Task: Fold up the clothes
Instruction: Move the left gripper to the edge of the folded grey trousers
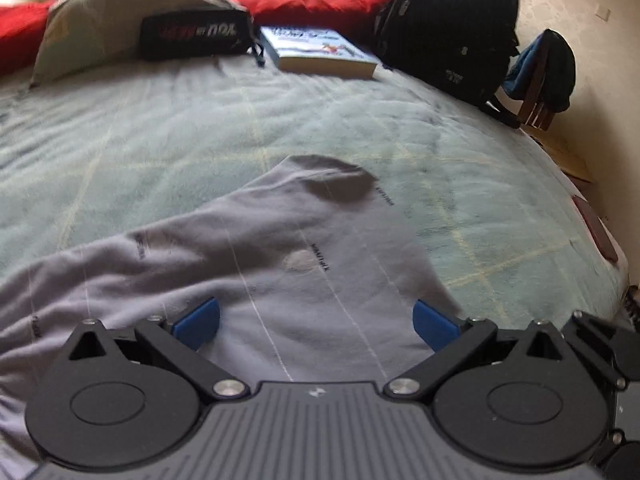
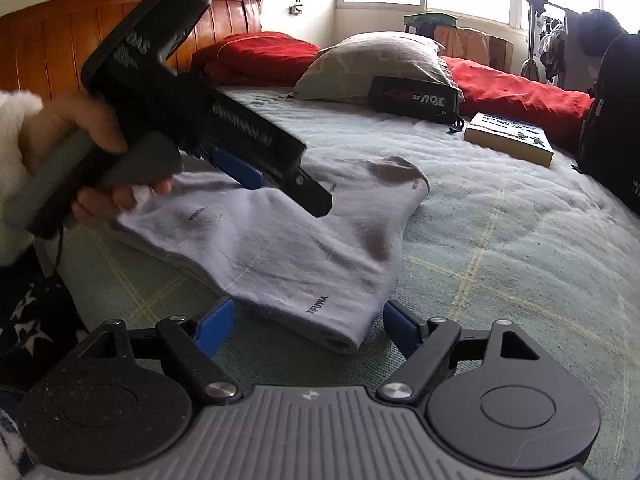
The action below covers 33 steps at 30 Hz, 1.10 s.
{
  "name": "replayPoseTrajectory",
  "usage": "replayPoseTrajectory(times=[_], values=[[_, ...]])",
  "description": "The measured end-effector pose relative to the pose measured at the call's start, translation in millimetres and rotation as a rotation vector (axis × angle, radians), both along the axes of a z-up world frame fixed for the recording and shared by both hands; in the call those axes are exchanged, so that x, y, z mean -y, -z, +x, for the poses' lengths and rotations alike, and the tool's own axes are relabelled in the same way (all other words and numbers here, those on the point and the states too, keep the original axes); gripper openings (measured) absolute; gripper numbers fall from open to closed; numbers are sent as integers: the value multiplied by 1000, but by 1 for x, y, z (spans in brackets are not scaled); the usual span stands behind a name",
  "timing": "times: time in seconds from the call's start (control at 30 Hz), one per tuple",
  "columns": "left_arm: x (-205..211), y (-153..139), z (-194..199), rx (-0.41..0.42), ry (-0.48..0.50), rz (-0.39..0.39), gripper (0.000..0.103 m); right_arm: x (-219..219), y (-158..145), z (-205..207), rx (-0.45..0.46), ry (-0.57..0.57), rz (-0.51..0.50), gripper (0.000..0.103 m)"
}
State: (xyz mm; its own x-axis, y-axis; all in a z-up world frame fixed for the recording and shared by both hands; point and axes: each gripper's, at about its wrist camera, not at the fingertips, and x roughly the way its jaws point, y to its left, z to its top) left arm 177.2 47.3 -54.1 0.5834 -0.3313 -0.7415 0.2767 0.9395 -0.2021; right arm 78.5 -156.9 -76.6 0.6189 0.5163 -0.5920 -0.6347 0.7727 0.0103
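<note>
A light grey garment [image 1: 248,248] with thin white lines, small dark lettering and dark patches lies partly folded on the pale green bedspread [image 1: 160,128]. My left gripper [image 1: 316,322] is open, its blue fingertips spread just above the garment. In the right wrist view the same garment [image 2: 280,248] lies ahead, and my right gripper [image 2: 308,326] is open, its tips either side of the garment's near folded corner. The left gripper [image 2: 256,172], held in a hand, hovers over the garment's left part.
A grey pillow [image 2: 372,64], red pillows [image 2: 520,96], a black pouch [image 2: 414,98] and a book [image 2: 512,138] lie at the head of the bed. A black backpack [image 1: 448,28] stands by the bed's edge. A chair [image 1: 540,84] with clothes is beyond.
</note>
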Motion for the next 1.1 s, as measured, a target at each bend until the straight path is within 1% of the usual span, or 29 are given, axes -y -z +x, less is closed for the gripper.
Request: replayPoseTrajectory(times=[0.13,0.2,0.3,0.5,0.6,0.67,0.73,0.8,0.83,0.87,0.9,1.0,1.03,1.1], values=[[2,-22,-24,69,-6,55,102,0,-5,2,4,7,17,85],[-5,-29,-34,77,-18,51,102,0,-6,3,-9,8,27,85],[-15,-33,-44,70,-52,34,102,-3,-7,4,-10,12,18,85],[-29,-38,-55,90,-101,35,102,-15,-19,16,30,-29,0,85],[-36,-39,-57,100,-123,28,102,-28,-23,32,55,-58,-2,85],[-41,-38,-59,100,-137,27,102,-37,-22,43,54,-74,7,85],[-46,-35,-58,92,-149,28,102,-45,-16,58,21,-86,21,85],[-50,-32,-58,84,-161,30,102,-46,-6,72,-21,-73,33,85],[-52,-30,-58,81,-167,30,102,-44,0,79,-40,-46,24,85],[-54,-29,-58,77,-173,30,102,-40,5,83,-40,-19,17,85],[-57,-27,-58,71,-179,27,102,-32,7,85,-46,-8,40,85],[-61,-26,-56,72,-183,21,102,-20,-1,81,-55,24,60,85],[-62,-26,-55,75,-185,19,102,-19,-6,79,-42,31,58,85],[-61,-28,-55,84,-177,9,102,-19,-13,76,-33,12,91,85]])
